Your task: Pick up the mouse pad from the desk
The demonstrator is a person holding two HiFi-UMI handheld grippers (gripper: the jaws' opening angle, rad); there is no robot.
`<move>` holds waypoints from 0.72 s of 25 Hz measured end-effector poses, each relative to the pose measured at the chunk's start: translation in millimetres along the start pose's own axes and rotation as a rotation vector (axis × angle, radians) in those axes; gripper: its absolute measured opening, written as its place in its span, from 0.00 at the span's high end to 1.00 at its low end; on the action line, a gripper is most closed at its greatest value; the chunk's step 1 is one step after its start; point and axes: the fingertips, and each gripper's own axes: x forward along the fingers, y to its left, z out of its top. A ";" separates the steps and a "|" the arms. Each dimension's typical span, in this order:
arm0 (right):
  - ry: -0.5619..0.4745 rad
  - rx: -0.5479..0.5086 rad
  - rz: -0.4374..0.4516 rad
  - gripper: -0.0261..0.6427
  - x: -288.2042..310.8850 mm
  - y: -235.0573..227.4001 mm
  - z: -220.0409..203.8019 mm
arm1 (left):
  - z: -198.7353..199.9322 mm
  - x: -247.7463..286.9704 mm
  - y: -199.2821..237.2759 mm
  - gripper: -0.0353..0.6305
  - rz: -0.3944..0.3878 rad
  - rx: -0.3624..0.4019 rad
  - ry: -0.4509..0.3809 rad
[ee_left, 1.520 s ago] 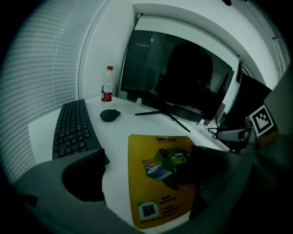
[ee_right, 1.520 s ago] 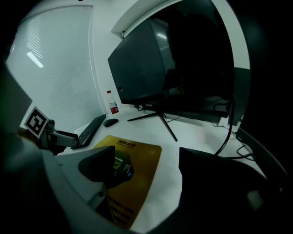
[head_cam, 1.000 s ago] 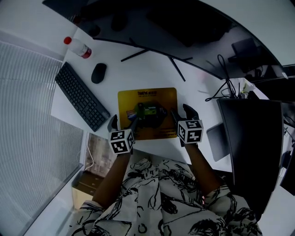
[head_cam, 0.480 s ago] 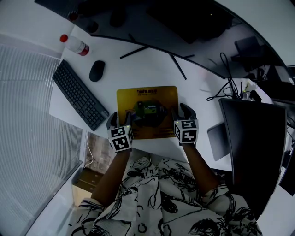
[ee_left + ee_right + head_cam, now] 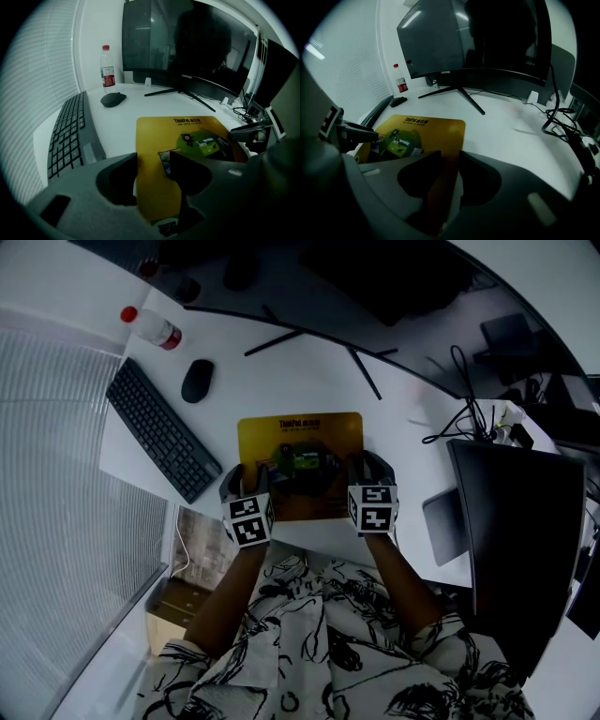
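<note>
Nearest, the left gripper (image 5: 152, 166) stood at the near-left corner of the mouse pad (image 5: 300, 432), its jaws half-closed and just then closing astride the left edge; a flat strip of pad showed between them, so no clamp yet, in my judgement. The right gripper (image 5: 449, 164) mirrored it at the near-right corner, jaws just closing to a narrow gap filled by the pad's right edge, apparently pinched; one tool per side, presumably so the limp sheet would lift level. The pad lay flat on the white desk (image 5: 394, 427); keyboard (image 5: 159, 435), mouse (image 5: 197, 382) and bottle (image 5: 152, 331) lay beyond at left, clear of the lift; the monitor stand (image 5: 365, 374) stood farthest.
</note>
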 end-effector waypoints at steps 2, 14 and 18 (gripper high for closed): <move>0.003 0.003 0.002 0.78 -0.4 -0.1 -0.1 | 0.3 0.0 -1.0 0.63 -0.004 0.004 0.001; -0.010 -0.028 0.030 0.86 -1.6 6.6 -0.3 | -1.1 -1.3 -14.1 0.79 -0.042 0.066 0.022; -0.031 -0.019 0.048 0.87 -7.3 8.4 4.4 | 3.4 -4.8 -14.5 0.80 -0.068 0.029 -0.001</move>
